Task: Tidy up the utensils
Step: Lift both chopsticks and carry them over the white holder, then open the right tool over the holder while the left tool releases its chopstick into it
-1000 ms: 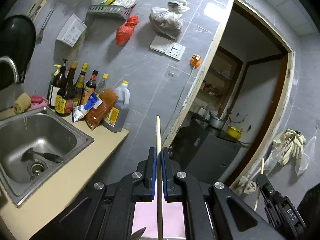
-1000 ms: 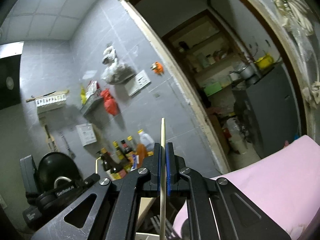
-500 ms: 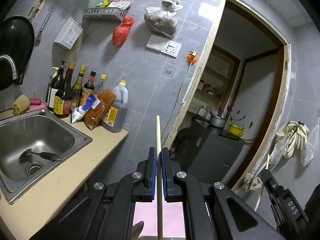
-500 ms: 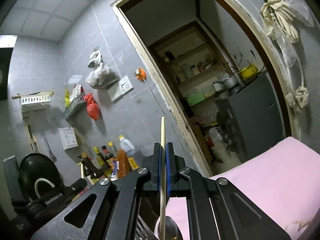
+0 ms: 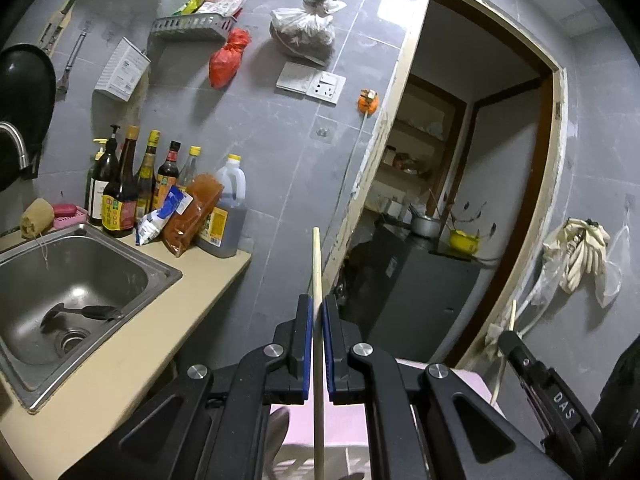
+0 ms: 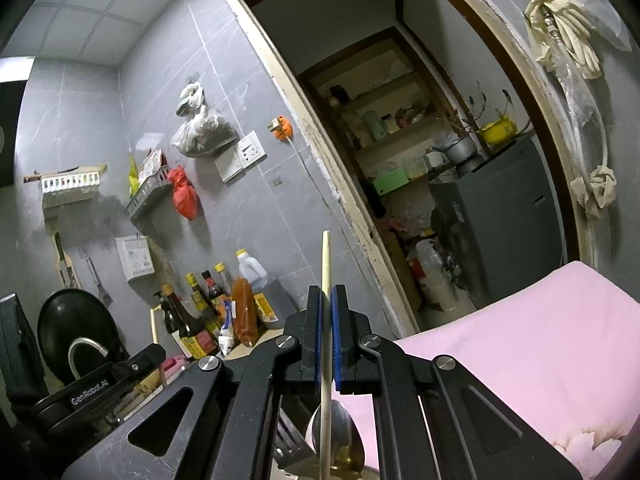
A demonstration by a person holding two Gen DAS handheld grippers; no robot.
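Observation:
My left gripper [image 5: 316,305] is shut on a pale wooden chopstick [image 5: 317,268] that stands upright between its blue pads, raised in the air beside the counter. My right gripper [image 6: 327,295] is shut on a second wooden chopstick [image 6: 325,264], also upright. Below the right gripper a metal spoon [image 6: 340,436] and a dark fork [image 6: 290,436] show, partly hidden by the fingers. The right gripper also shows at the lower right of the left wrist view [image 5: 510,330], and the left gripper's body at the lower left of the right wrist view [image 6: 132,368].
A steel sink [image 5: 132,260] with a dark utensil [image 5: 86,313] in it is set in the beige counter [image 5: 132,344] at left. Sauce bottles [image 5: 132,184] line the tiled wall. A pink cloth [image 6: 520,340] lies below. An open doorway [image 5: 460,180] is at right.
Both grippers have tilted and shifted slightly, each still holding its chopstick. The spoon and fork have come into view below the right gripper.

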